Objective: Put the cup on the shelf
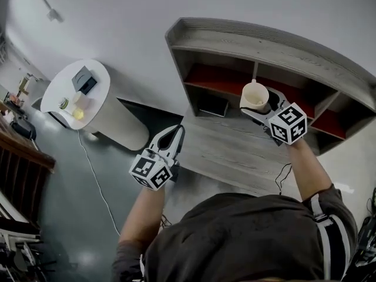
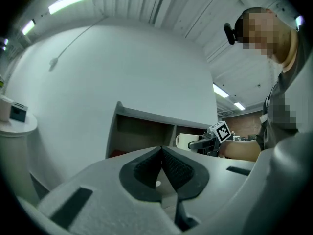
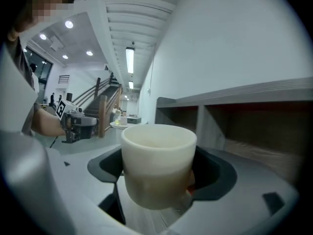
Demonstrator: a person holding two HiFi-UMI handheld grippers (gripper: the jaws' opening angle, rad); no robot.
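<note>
Cup [image 1: 254, 94] count one: right gripper [image 1: 261, 106] is gripping it between its jaws, facing one shelf [image 1: 252, 40]; left gripper [image 1: 175, 131] is hanging empty, jaws closed.

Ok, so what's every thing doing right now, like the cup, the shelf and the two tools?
cup: upright, looks empty, gripped in the air in front of the shelf, not on it yet
right tool: closed on the cup, one jaw on each side
left tool: jaws together, holding nothing
shelf: against the wall, open at the front, no cup on it
</note>
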